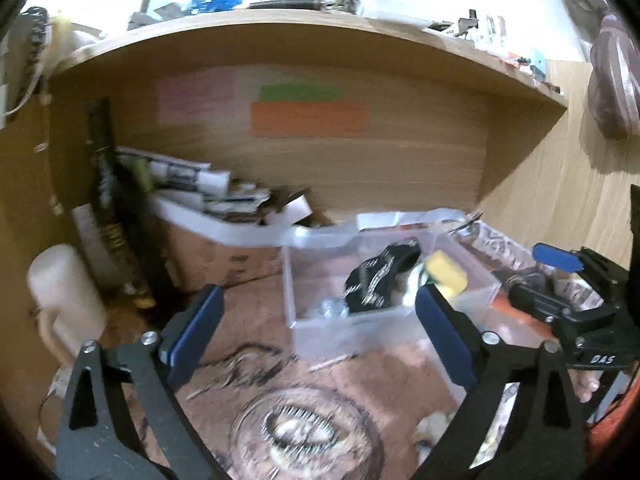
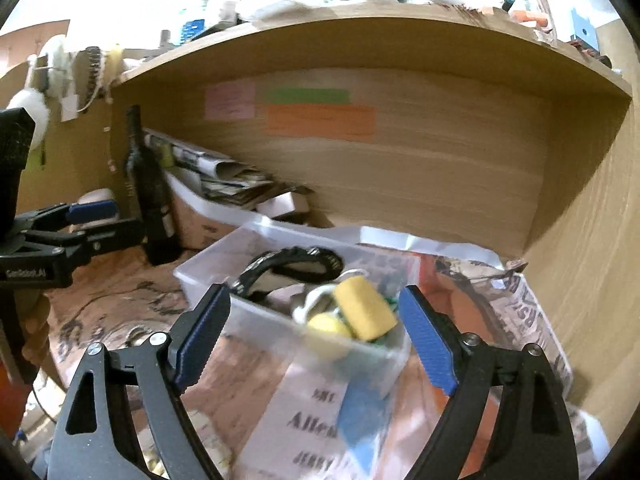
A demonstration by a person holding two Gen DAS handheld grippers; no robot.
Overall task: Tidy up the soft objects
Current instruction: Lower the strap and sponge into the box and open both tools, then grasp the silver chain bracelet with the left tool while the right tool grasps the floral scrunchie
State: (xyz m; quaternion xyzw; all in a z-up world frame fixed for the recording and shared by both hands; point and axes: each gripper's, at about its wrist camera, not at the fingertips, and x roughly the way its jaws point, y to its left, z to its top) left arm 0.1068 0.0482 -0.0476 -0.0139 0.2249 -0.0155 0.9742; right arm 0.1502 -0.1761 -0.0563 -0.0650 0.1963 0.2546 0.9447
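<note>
A clear plastic bin [image 1: 320,332] [image 2: 208,268] stands on the paper-covered desk. In it lie a black patterned cloth [image 1: 380,280] [image 2: 288,264], a yellow sponge [image 1: 446,272] [image 2: 364,314] and a pale yellow soft ball [image 2: 328,326]. My left gripper [image 1: 316,328] is open and empty, just in front of the bin's near left side. My right gripper [image 2: 316,340] is open and empty, in front of the bin's near corner. The right gripper also shows in the left wrist view [image 1: 560,280], and the left gripper shows in the right wrist view [image 2: 80,224].
A dark wine bottle [image 2: 150,196] [image 1: 108,200] stands at the back left beside a cardboard box of papers [image 1: 216,220] [image 2: 208,200]. A white jug [image 1: 64,296] stands at the left. Newspaper [image 2: 520,308] covers the desk. The wooden shelf wall [image 2: 580,240] closes the right.
</note>
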